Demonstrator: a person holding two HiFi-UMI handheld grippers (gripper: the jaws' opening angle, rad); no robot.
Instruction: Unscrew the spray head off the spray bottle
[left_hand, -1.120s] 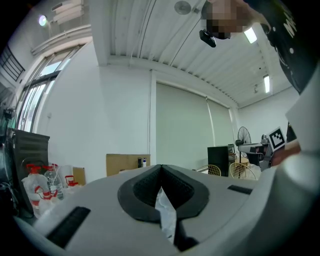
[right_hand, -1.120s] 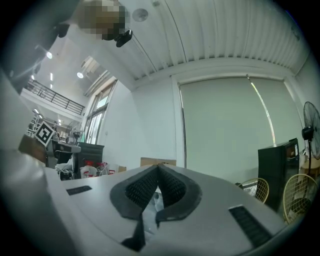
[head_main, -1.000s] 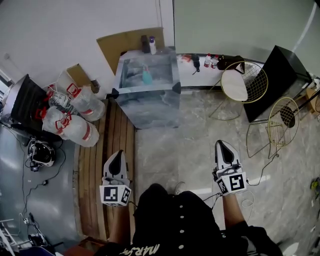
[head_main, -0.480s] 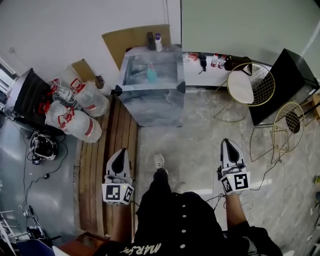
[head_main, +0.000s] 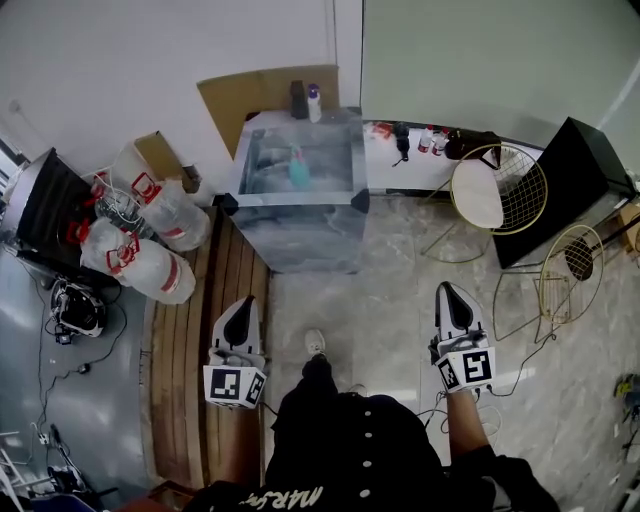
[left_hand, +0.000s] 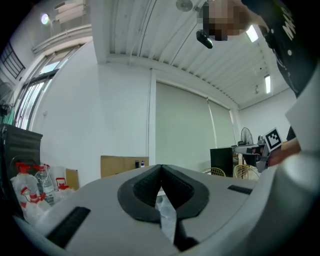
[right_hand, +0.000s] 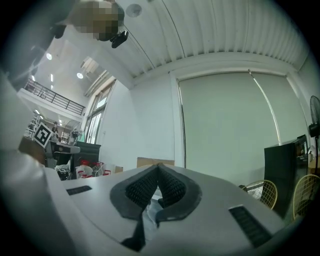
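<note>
My left tongs (head_main: 240, 308) and right tongs (head_main: 449, 295) were both closed on nothing, low at my sides. My shoe (head_main: 314, 342) had stepped forward, bringing the desk (head_main: 300, 230) slightly nearer, though still beyond reach. Bare floor (head_main: 370, 290) lay between, with wire chairs (head_main: 498, 190) to the right. The spray bottle (head_main: 297, 168) stood untouched at the desk's middle.

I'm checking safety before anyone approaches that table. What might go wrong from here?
Tripping: a loose cable lies on the floor to the person's right. The left gripper and right gripper are both shut and empty, so they might knock over the teal spray bottle on the table unless opened first.
</note>
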